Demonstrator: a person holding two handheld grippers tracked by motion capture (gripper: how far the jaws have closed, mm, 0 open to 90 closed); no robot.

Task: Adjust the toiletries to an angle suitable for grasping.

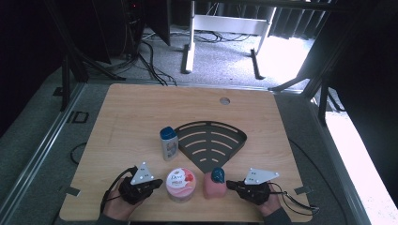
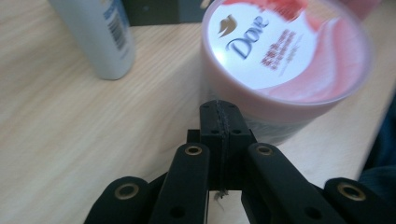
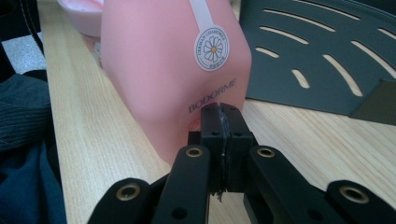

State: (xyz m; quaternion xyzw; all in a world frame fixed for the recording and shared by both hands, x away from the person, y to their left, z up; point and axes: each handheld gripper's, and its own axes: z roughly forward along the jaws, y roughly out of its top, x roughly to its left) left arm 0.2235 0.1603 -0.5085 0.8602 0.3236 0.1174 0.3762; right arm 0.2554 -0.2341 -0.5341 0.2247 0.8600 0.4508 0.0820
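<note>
The left gripper [image 2: 219,116], fingers pressed together, sat just before the pink jar [image 2: 285,60]; the right gripper [image 3: 221,122], fingers likewise together, faced the pink bottle [image 3: 173,70].

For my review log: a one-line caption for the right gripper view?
Right gripper, jaws shut, just short of a pink Bodorme bottle beside the black slotted tray.
</note>
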